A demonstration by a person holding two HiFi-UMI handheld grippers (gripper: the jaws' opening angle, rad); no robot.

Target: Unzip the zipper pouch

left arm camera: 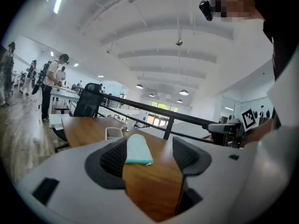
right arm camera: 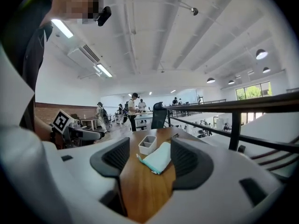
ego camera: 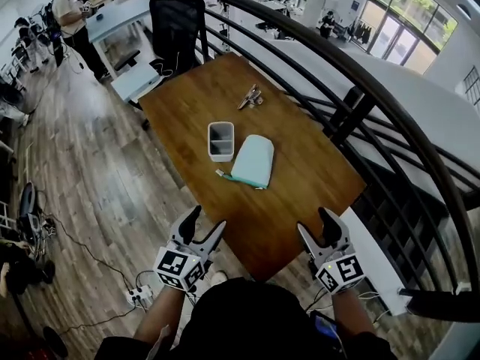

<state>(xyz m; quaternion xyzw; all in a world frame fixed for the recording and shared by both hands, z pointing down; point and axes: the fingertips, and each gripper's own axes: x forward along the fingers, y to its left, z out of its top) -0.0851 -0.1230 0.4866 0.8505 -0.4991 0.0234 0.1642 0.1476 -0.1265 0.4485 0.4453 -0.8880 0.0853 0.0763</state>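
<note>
table: brown wooden rectangular tabletop, my tongs hover at its near edge
left tongs: jaws wide, nothing gripped
right tongs: wide too, empty
pouch: flat mint-green fabric zipper pouch, mid-table, just beside white two-compartment plastic box
far end: small metallic item, possibly a clip

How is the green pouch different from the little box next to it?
The pouch is mint green; the box is pale grey-white. The pouch lies flat and looks soft; the box stands up with stiff walls. The box is open on top with two compartments; the pouch shows no opening from here. The pouch is also longer than the box. Both sit side by side on the wooden table.
</note>
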